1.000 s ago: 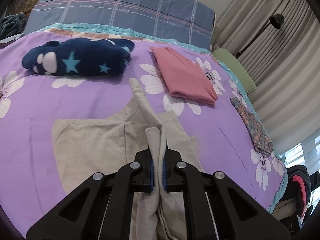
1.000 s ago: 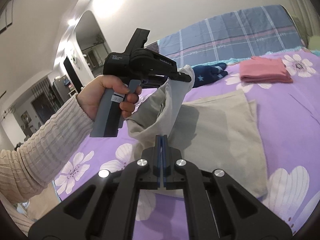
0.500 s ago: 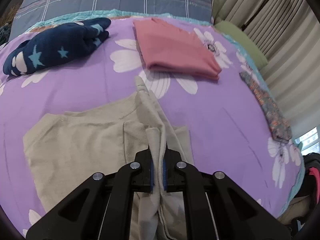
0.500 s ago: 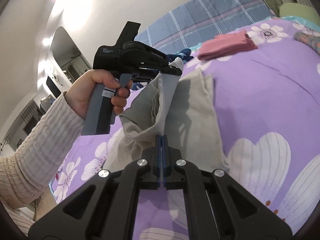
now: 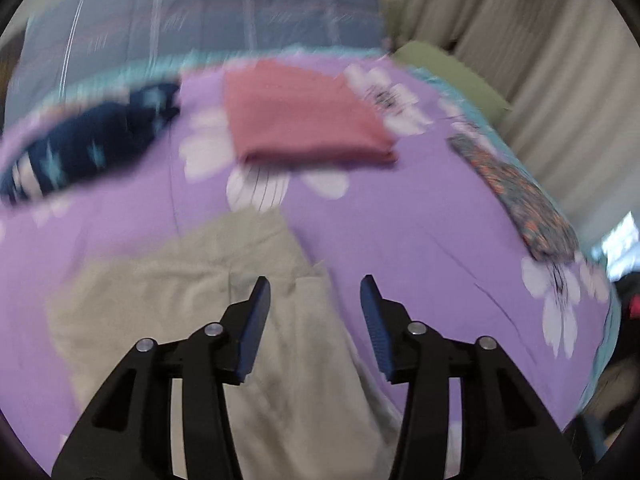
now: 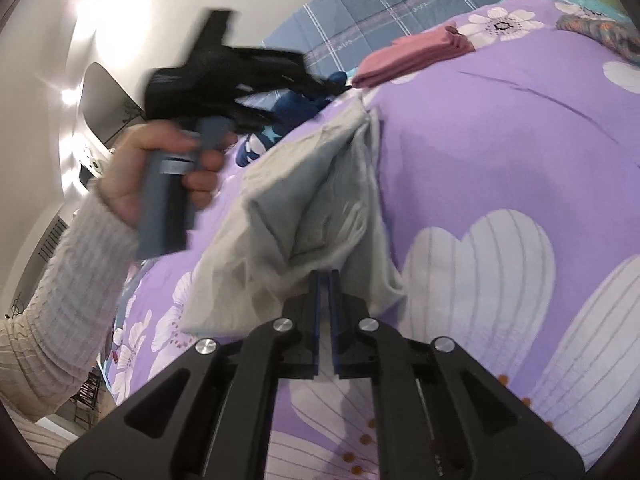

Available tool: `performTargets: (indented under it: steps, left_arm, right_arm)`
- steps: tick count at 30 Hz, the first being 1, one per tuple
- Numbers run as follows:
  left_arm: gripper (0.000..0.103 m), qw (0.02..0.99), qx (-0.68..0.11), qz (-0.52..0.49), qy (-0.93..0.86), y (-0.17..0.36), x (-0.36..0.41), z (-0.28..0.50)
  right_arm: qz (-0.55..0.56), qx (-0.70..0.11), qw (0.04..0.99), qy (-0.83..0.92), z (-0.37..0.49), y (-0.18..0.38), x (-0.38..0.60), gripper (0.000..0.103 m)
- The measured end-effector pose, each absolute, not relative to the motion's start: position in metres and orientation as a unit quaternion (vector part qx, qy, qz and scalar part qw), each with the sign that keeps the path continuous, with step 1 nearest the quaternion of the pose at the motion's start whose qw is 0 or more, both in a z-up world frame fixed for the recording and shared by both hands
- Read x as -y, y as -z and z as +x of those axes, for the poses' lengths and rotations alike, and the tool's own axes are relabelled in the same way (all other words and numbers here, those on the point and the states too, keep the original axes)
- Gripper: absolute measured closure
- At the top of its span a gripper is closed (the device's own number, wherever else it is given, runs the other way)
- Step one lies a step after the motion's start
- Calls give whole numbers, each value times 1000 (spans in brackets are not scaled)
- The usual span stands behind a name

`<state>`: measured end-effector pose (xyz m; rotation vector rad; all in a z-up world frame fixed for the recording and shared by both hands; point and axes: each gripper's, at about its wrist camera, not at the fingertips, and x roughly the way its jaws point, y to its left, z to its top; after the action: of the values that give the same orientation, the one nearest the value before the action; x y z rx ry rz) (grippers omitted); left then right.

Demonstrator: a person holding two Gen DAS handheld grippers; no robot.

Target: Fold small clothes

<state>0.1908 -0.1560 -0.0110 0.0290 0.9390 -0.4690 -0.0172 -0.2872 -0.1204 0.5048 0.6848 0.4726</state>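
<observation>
A beige garment (image 5: 180, 300) lies on the purple flowered bedspread (image 5: 420, 240). My left gripper (image 5: 315, 292) is open and empty just above the garment's right part; the view is blurred by motion. In the right wrist view my right gripper (image 6: 325, 280) is shut on the near edge of the beige garment (image 6: 304, 208), which bunches up in front of it. The left gripper (image 6: 312, 76), held in a hand, shows blurred above the garment's far end.
A folded pink garment (image 5: 300, 120) and a navy star-patterned garment (image 5: 80, 148) lie further back on the bed. A patterned cloth (image 5: 516, 192) lies near the right edge. A plaid pillow (image 5: 200, 20) and curtains (image 5: 540, 60) stand behind.
My left gripper has opened and let go of the beige garment, which dropped onto the bed. My right gripper keeps its hold and has moved closer to the bed.
</observation>
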Motion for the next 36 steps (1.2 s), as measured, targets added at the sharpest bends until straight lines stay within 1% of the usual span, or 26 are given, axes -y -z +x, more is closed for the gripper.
performTargets:
  steps: [1,2,3,6,9,13,15,17,18,19,20,23,24,28,30,32,33,36]
  left_arm:
    - [38,873,-431,30,226,2,153,180]
    - [35,882,-410,49,225,-7,148,164]
    - [35,887,-399,62,226,-12,143,152]
    - [32,889,-387,92,224,-10,120,112]
    - [31,888,-396,105,206,8,89,73]
    - [31,886,-423,86,170,35,52,40]
    - [31,883,-438,61,158,47,36,26]
    - [27,882,-445,44,149,55,25,15]
    - [27,883,-445,41,145,58,22,11]
    - [27,882,-447,40,143,60,20,9]
    - [27,881,-451,42,140,64,18,6]
    - [26,881,-446,60,144,66,22,-3]
    - [25,882,-443,64,148,68,24,-7]
    - [25,870,-458,88,158,88,31,-12]
    - [24,870,-461,83,154,97,28,-15]
    - [24,871,-460,68,156,96,24,-17]
    - [24,871,-460,65,157,95,22,-18]
    - [24,869,-464,48,163,88,16,-19]
  right_arm:
    - [244,-331,883,-225,-19,121,289,86]
    - [243,-329,885,-221,-21,120,291,81]
    - [242,-327,887,-219,-22,119,293,75]
    - [228,-318,895,-213,-30,113,296,74]
    - [198,-304,905,-221,-36,102,291,73]
    - [119,-298,915,-245,-34,89,262,65]
    - [86,-303,916,-247,-28,90,246,65]
    - [60,-319,916,-236,-16,96,234,65]
    - [56,-328,914,-230,-10,98,231,81]
    - [54,-346,911,-219,-2,102,230,99]
    - [67,-351,910,-210,1,102,235,100]
    - [125,-321,914,-215,-5,84,268,100]
    - [129,-318,914,-215,-7,82,274,100]
    - [80,-374,903,-194,-4,103,274,100]
    - [78,-400,894,-186,-5,118,273,99]
    - [92,-401,892,-184,-8,122,278,97]
    - [97,-397,894,-183,-10,119,281,91]
    - [107,-370,905,-181,-11,101,287,89]
